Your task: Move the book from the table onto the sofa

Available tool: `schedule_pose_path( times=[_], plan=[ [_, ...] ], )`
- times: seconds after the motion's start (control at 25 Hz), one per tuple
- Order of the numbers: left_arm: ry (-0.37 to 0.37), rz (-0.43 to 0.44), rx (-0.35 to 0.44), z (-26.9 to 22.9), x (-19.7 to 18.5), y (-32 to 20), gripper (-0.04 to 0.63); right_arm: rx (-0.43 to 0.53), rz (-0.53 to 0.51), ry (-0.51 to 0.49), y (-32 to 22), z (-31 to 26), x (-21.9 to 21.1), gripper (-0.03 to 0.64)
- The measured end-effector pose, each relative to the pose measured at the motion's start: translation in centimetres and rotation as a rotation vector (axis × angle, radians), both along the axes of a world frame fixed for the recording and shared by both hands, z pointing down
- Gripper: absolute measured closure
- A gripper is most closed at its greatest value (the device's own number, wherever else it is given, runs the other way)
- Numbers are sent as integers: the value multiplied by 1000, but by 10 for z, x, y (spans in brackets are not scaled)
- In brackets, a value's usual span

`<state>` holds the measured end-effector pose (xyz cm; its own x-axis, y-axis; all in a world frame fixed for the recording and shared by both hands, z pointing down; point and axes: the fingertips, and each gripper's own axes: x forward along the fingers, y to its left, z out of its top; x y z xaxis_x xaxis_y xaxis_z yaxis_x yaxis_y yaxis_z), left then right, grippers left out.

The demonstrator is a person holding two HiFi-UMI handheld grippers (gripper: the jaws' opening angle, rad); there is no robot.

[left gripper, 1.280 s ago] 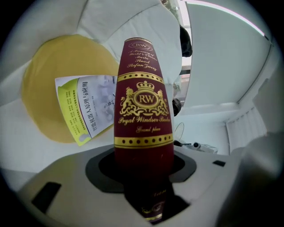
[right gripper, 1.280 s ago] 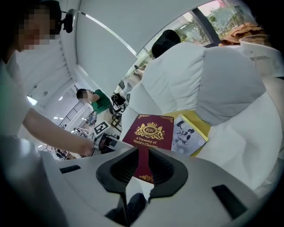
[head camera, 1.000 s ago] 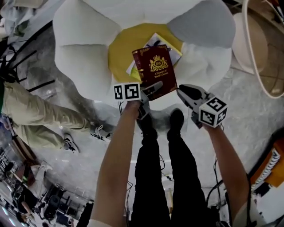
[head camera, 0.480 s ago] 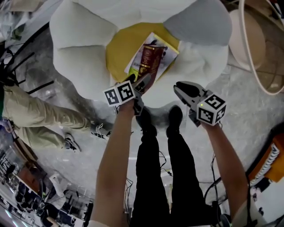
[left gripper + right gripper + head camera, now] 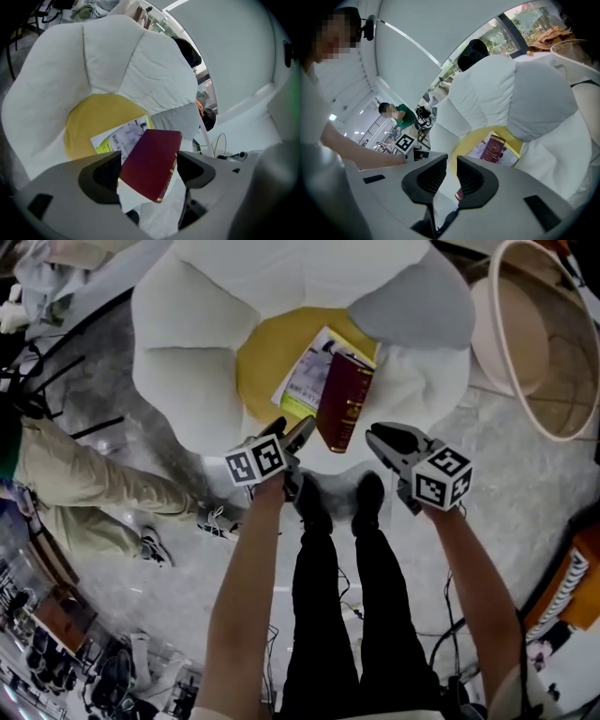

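Head view: the book (image 5: 345, 401) is on the sofa (image 5: 187, 371), tipped up on a long edge at the front of the yellow seat, partly over a booklet (image 5: 305, 381). Its long axis runs away from the person. The left gripper (image 5: 295, 424) is just short of its near end, and the right gripper (image 5: 375, 434) is a little farther off.

Left gripper view: the jaws have just been opening and stand wide. The book lies ahead between them, untouched.

Right gripper view: the jaws are nearly together and empty, with the book well ahead.
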<state>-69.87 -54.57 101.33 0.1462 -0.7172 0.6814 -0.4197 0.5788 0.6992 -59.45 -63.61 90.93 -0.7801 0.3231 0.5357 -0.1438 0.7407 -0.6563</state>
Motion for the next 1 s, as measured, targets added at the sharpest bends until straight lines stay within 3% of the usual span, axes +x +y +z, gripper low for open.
schedule_pose_path(
  times=[0.12, 0.2, 0.36, 0.4, 0.68, 1.0],
  plan=[
    [9, 18, 39, -2, 15, -4, 231, 5, 26, -10, -2, 7, 0, 546],
    [17, 29, 55, -3, 26, 2, 274, -4, 47, -12, 3, 10, 6, 546],
    [37, 22, 80, -16, 43, 17, 561, 5, 47, 20, 14, 9, 30, 546],
    [35, 17, 87, -22, 44, 20, 577, 12, 49, 26, 14, 5, 35, 546],
    [6, 36, 169, -104, 53, 16, 594, 53, 71, 16, 1, -58, 59, 547],
    [-60, 92, 299, -291, 66, 12, 594, 112, 43, 5, 0, -205, 83, 552]
  ],
)
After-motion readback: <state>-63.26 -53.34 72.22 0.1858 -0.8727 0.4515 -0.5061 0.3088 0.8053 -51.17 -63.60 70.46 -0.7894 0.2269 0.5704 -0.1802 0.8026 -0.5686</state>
